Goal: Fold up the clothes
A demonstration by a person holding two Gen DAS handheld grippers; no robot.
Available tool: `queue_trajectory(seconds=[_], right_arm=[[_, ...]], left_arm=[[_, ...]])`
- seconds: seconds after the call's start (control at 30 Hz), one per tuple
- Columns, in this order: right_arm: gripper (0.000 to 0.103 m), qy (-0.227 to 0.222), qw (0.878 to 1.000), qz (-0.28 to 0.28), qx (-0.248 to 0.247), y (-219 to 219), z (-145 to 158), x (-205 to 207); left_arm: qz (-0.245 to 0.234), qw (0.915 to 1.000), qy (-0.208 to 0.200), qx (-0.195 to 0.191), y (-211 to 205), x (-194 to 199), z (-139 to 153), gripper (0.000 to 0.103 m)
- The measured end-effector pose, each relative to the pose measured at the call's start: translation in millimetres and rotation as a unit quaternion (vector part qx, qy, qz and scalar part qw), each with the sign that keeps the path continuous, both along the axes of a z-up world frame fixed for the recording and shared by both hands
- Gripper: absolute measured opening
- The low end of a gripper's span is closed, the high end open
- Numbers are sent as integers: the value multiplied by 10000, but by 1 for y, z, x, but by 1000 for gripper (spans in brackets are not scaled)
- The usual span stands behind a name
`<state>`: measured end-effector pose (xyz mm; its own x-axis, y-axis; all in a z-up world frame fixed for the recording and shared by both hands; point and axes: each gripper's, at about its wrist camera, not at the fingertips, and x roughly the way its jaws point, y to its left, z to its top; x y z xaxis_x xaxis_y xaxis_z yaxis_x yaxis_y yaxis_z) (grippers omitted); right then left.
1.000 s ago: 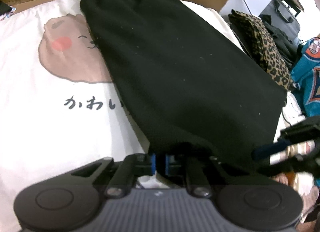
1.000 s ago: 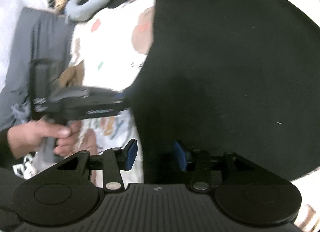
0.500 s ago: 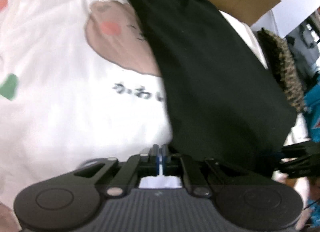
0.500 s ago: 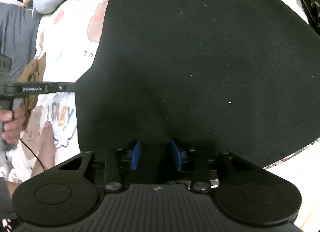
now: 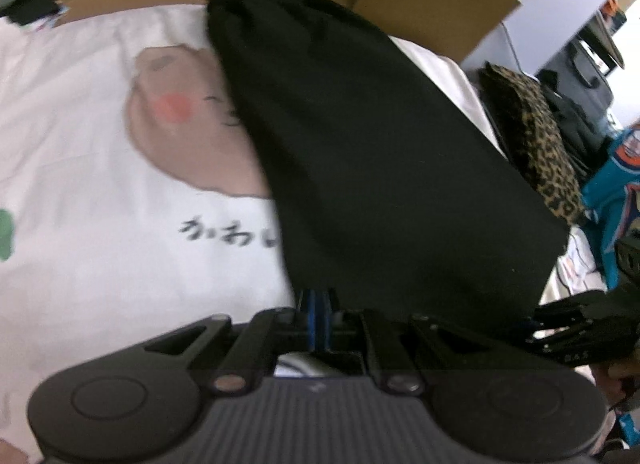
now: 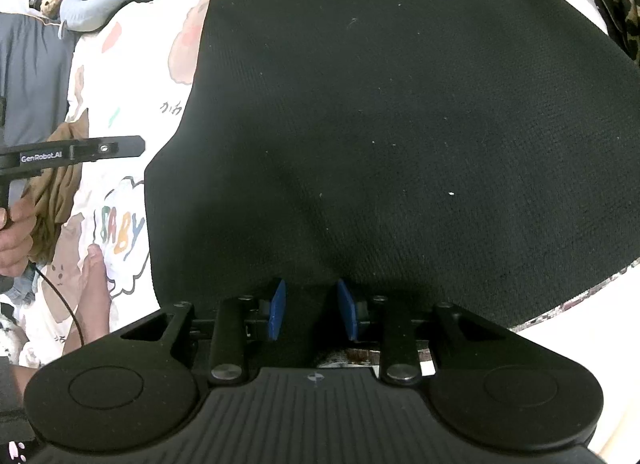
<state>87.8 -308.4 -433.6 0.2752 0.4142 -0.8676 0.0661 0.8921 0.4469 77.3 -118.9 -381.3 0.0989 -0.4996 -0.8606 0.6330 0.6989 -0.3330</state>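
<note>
Left gripper (image 5: 318,304) closed, seemingly empty; black garment (image 5: 380,167) on printed white sheet (image 5: 100,223).

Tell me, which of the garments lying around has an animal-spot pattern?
The leopard-print garment, brown with dark spots, piled beside the bed. The black garment is plain, and the teal one bears an orange emblem.

My left wrist view is smeared with motion blur: the lettering on the white sheet (image 5: 120,223) is soft. My right wrist view is sharp, showing weave and lint on the black garment (image 6: 400,123). Light is even and bright, whites nearly blown out. Fisheye bends the edges, and the corners go dark.
</note>
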Motion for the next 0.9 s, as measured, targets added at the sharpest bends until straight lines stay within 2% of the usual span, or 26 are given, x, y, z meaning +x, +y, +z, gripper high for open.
queue_trajectory(seconds=[0.1,0.17,0.27,0.43,0.6,0.77,0.9], right_arm=[[36,-3,10000,-4,23,-2,0,-1],[36,-6,10000,-8,36,-4,0,-1],[36,-5,10000,-17,47,-6,1,-3],[37,16,9998,-172,91,-13,5,-5],[39,-211,9991,-363,-38,-27,20,-8],[45,-416,9969,-658,-103,-47,31,-13],[45,-611,9932,-989,-49,-70,36,-22]], left_arm=[[-214,9996,-5,159,-9,-7,-11,5],[-217,9985,5,505,-12,-11,-26,5],[-167,9977,33,661,-9,-16,-34,4],[-172,9971,119,729,-7,-18,-28,5],[-406,9959,40,813,-12,-18,-12,23],[-641,9939,37,894,-24,-20,1,28],[-737,9930,168,908,-34,-21,6,31]])
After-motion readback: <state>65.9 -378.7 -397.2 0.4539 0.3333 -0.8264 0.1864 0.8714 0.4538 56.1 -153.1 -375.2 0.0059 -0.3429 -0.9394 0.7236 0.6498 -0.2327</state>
